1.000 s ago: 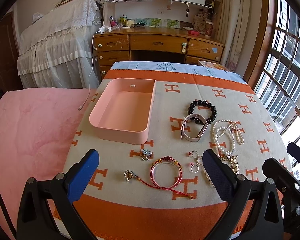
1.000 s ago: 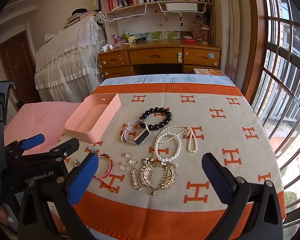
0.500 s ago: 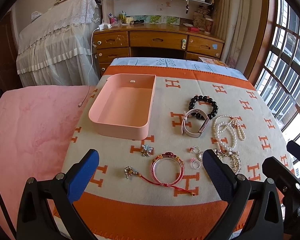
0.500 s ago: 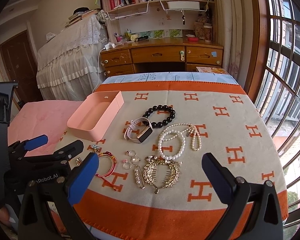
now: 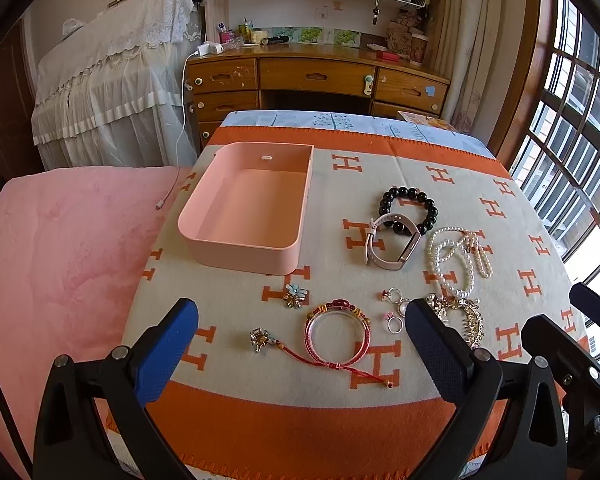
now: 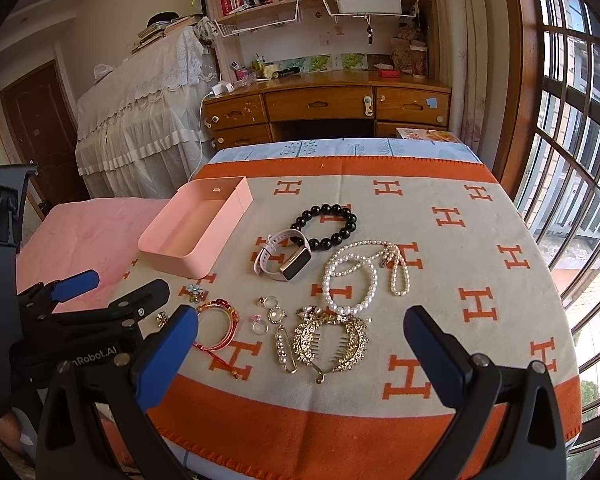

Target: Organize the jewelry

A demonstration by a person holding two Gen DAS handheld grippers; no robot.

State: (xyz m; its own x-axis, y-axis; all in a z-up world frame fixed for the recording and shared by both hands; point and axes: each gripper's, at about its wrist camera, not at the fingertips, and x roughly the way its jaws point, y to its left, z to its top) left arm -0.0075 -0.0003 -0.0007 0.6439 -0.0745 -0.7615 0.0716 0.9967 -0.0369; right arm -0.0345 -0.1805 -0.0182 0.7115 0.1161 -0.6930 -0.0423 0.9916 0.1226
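**A:** While both tools hang back over the near edge of the blanket [image 5: 380, 184], nothing has been picked up. The left gripper [image 5: 300, 344] is spread wide and empty, and the right gripper [image 6: 300, 344] is wide and empty too.

**B:** And the jewelry is laid flat in a loose cluster, each piece easy to single out. I see the black bead bracelet [image 6: 326, 226] touching the watch [image 6: 282, 260], with the pearl strands [image 6: 352, 280] just beside them.

**A:** Nearer us lie the red bangle [image 5: 337, 330] with its cord trailing right, the small rings [image 6: 269, 314], and the gold comb [image 6: 332, 340].

**B:** Everything should go into the pink tray [image 5: 244, 252], I'd judge. It sits open-topped and bare on the left, close to the blanket's left edge.

**A:** Its near wall stands between the bangle and the tray floor, so a carry must lift over the rim.

**B:** There's plenty of bare blanket on the right. On the left, the drop to the pink bedding [image 5: 60, 260] is near.
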